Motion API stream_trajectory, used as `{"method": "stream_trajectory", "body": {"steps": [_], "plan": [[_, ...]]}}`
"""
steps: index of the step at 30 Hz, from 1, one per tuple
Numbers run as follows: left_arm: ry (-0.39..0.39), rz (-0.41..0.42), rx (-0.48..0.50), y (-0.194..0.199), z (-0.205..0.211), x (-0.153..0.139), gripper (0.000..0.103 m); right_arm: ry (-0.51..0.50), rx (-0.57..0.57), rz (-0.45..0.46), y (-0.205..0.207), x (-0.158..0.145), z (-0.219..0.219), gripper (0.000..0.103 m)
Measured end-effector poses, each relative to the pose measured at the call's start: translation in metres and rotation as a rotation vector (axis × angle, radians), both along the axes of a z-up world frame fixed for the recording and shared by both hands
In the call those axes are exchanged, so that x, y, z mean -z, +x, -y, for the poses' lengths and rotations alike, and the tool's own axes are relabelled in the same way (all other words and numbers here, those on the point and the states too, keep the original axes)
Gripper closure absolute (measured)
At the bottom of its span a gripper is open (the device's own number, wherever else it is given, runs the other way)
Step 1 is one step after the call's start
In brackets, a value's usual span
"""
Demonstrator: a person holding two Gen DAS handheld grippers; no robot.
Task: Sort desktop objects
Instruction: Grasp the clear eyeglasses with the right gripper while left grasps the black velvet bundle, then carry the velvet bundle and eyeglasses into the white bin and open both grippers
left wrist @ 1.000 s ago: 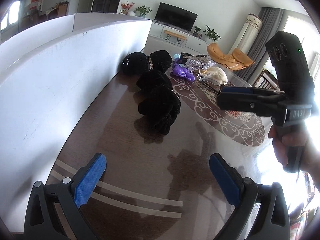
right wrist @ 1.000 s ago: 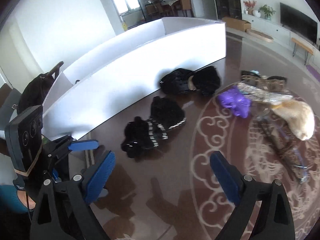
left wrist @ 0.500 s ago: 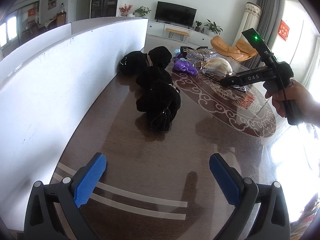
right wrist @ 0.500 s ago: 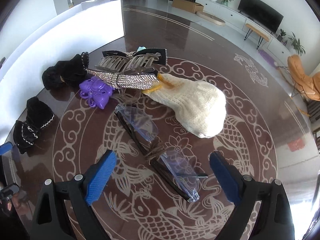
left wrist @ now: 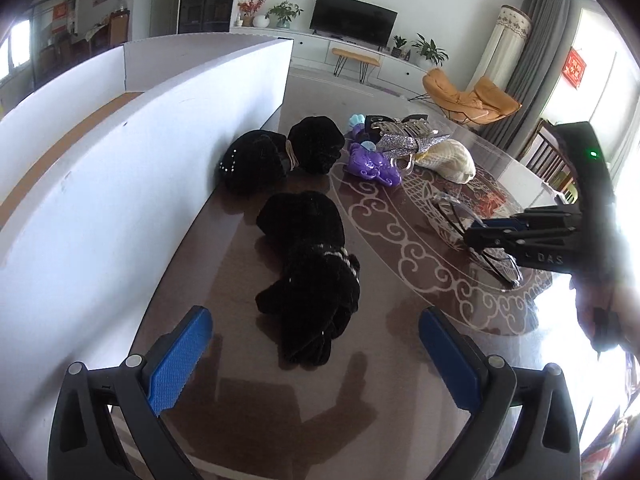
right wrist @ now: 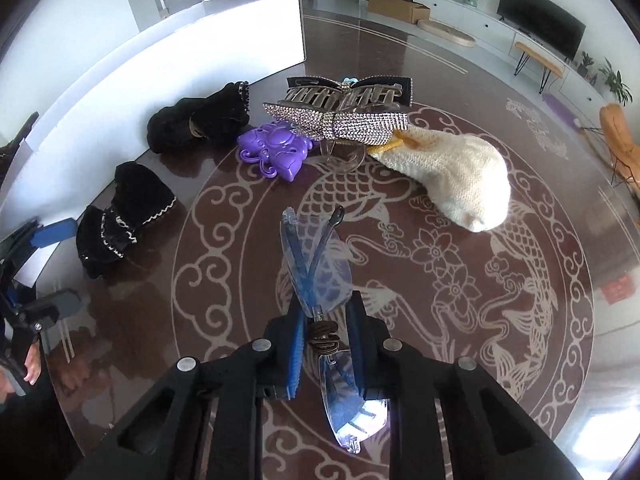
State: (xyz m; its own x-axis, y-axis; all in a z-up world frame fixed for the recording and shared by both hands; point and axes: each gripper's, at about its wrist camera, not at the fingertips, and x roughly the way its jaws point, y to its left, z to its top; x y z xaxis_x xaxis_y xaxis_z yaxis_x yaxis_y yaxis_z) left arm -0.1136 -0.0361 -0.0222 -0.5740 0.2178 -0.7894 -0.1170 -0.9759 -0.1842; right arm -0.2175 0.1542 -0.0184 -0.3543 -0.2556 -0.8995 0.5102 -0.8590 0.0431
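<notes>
Between right gripper [right wrist: 326, 344] pads — glasses [right wrist: 316, 264], clamped at bridge

Table [right wrist: 400, 20] is glossy dark wood, super reflective. Glasses [right wrist: 320, 276] look like clear smooth plastic, the black pouches [left wrist: 308, 264] are fuzzy matt velvet, the hair clip [right wrist: 340, 122] is all sparkly rhinestones, and the cream pouch [right wrist: 460, 176] is rough knit.
</notes>
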Motion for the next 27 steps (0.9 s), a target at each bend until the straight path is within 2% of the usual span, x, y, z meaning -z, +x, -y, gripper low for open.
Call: {"method": "stream_trajectory", "body": {"steps": [4, 5, 6, 7, 8, 9, 10, 11, 14, 19, 23, 27], "plan": [[-0.073, 0.093, 0.031, -0.037, -0.016, 0.015, 0.000, -0.046, 0.032, 0.010, 0.023, -0.011, -0.009, 0.086], [-0.098, 0.081, 0.039, -0.038, -0.020, 0.016, 0.000, -0.050, 0.038, 0.011, 0.026, -0.015, -0.011, 0.086], [-0.118, 0.067, 0.048, -0.039, -0.022, 0.016, 0.005, -0.053, 0.043, 0.012, 0.029, -0.019, -0.013, 0.087], [-0.156, 0.044, 0.045, -0.037, -0.024, 0.016, 0.026, -0.057, 0.047, 0.012, 0.030, -0.022, -0.015, 0.087], [-0.187, 0.020, 0.041, -0.035, -0.025, 0.014, 0.050, -0.060, 0.051, 0.010, 0.032, -0.026, -0.017, 0.087], [-0.180, 0.007, 0.046, -0.031, -0.023, 0.012, 0.061, -0.059, 0.052, 0.006, 0.032, -0.029, -0.018, 0.087], [-0.140, 0.005, 0.052, -0.028, -0.019, 0.011, 0.067, -0.056, 0.054, 0.001, 0.033, -0.032, -0.019, 0.087], [-0.095, 0.007, 0.054, -0.025, -0.014, 0.010, 0.067, -0.055, 0.056, -0.006, 0.034, -0.036, -0.020, 0.087], [-0.083, -0.052, 0.048, -0.004, -0.008, -0.004, 0.067, -0.069, 0.074, -0.021, 0.031, -0.046, -0.022, 0.087], [0.009, -0.190, 0.052, 0.037, 0.005, -0.071, 0.067, -0.120, 0.048, -0.065, 0.026, -0.082, 0.003, 0.087], [0.041, -0.245, 0.026, 0.038, 0.041, -0.125, 0.067, -0.143, -0.012, -0.117, 0.009, -0.116, 0.058, 0.087], [0.013, -0.253, -0.086, 0.033, 0.108, -0.148, 0.067, -0.230, -0.087, -0.163, -0.002, -0.149, 0.135, 0.087]]}}
